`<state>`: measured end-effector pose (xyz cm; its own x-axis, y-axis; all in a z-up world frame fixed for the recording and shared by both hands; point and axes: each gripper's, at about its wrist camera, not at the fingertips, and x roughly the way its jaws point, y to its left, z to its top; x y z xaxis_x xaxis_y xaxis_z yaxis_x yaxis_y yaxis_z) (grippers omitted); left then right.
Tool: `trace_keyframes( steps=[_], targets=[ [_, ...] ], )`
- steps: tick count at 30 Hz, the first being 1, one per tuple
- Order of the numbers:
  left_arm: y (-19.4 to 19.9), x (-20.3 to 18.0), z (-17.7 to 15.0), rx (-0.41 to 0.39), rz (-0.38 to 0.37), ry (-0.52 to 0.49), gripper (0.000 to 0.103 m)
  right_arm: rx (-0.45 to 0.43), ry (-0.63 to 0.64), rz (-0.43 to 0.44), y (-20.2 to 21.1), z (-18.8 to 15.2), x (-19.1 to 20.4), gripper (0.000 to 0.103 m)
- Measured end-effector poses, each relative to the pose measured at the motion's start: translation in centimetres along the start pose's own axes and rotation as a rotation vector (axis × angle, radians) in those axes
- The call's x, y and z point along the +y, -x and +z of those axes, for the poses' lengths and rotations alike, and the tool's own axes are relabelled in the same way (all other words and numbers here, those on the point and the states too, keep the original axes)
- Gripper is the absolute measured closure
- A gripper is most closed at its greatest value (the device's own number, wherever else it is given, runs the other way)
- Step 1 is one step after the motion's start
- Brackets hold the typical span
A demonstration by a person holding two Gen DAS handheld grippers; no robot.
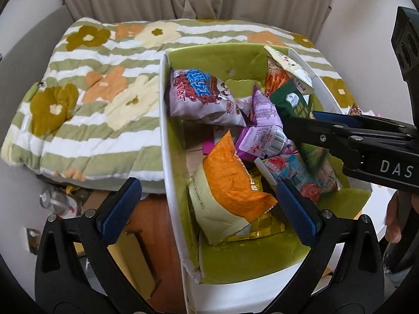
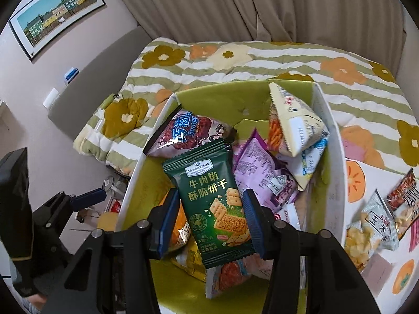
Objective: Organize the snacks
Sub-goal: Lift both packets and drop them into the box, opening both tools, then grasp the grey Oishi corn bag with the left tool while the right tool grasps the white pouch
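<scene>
Snacks are being gathered into one container, which is likely why the right gripper (image 2: 208,219) hangs over the green-lined box (image 2: 327,141), its pads pinching the dark green cracker packet (image 2: 212,204) by its sides; the packet's top points toward 11 o'clock above the pile. Left gripper (image 1: 207,209) hovers wide open and empty at the box's near end, the orange bag (image 1: 230,183) lying between its pads. Beyond, at 12 o'clock, the purple bag (image 1: 201,91) rests against the far wall. More packets (image 2: 366,230) wait outside on the tabletop at 3 o'clock.

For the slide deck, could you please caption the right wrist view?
Right gripper holding a dark green cracker packet above the green-lined snack box.
</scene>
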<state>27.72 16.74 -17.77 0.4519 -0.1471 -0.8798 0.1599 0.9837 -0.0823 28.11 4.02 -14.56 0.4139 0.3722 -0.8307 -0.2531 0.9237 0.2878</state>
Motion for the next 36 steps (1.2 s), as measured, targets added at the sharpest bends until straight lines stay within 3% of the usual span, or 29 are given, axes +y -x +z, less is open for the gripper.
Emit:
trace_keyframes(
  steps=[2, 4, 5, 12, 21, 30, 36],
  targets=[
    [-0.3, 0.0, -0.1, 0.007, 0.002, 0.002, 0.001, 0.001, -0.004, 0.005, -0.2, -0.1, 0.1, 0.05],
    [-0.5, 0.0, -0.2, 0.012, 0.006, -0.002, 0.001, -0.013, -0.016, 0.002, 0.1, -0.3, -0.1, 0.014],
    [-0.6, -0.1, -0.2, 0.014, 0.009, -0.005, 0.001, -0.018, -0.024, 0.008, 0.2, -0.5, -0.3, 0.011],
    [-0.3, -0.8, -0.3, 0.007, 0.013, -0.012, 0.001, -0.027, -0.041, -0.019, 1.0, -1.3, -1.1, 0.011],
    [2.3, -4.0, -0.6, -0.051, 0.034, -0.024, 0.001, -0.103, -0.024, -0.034, 5.2, -2.3, -2.1, 0.011],
    [5.7, -10.7, -1.0, -0.126, 0.049, -0.023, 0.001, -0.192, -0.003, -0.053, 12.1, -4.3, -6.2, 0.011],
    [6.6, -16.2, -1.3, -0.156, 0.032, -0.019, 0.001, -0.242, -0.002, -0.102, 16.7, -6.5, -11.1, 0.011]
  ],
)
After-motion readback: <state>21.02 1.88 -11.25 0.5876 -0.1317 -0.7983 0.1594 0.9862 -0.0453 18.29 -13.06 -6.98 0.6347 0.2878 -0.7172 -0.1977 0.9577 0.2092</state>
